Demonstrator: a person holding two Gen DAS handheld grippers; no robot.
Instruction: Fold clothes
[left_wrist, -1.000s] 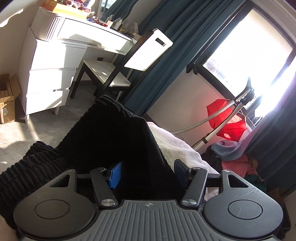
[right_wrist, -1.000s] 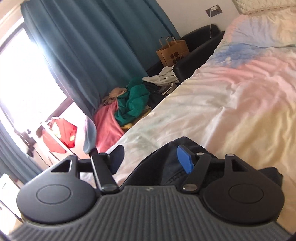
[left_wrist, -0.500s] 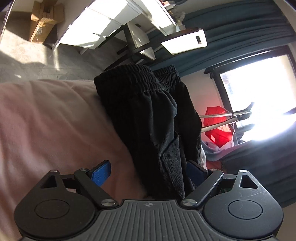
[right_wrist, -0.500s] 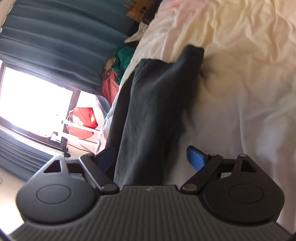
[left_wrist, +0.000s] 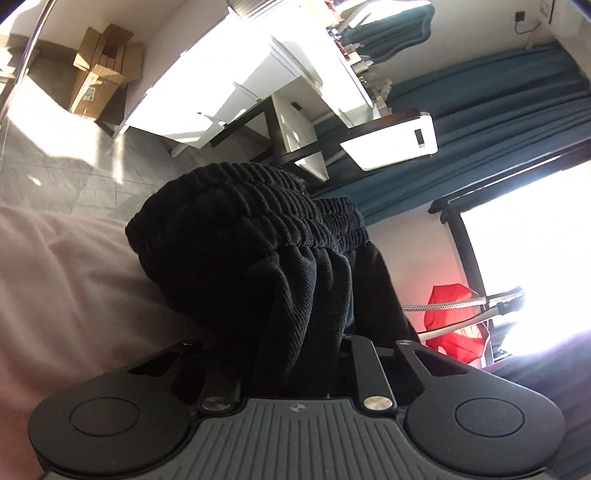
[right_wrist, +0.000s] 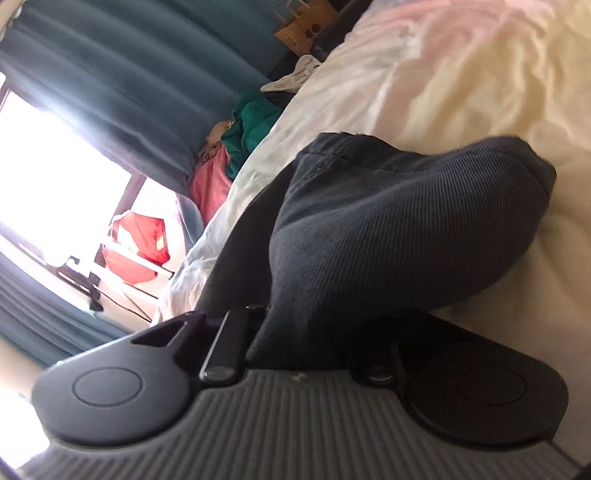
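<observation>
Left wrist view: the left gripper is closing its jaws on a bunch of the black ribbed-fabric trousers, whose elasticated waistband lies at 12 o'clock from the fingers on the pale pink bed cover. Right wrist view: the right gripper is closing its jaws on the same dark garment, which extends toward 1 o'clock across the cream-and-pink bedsheet.
</observation>
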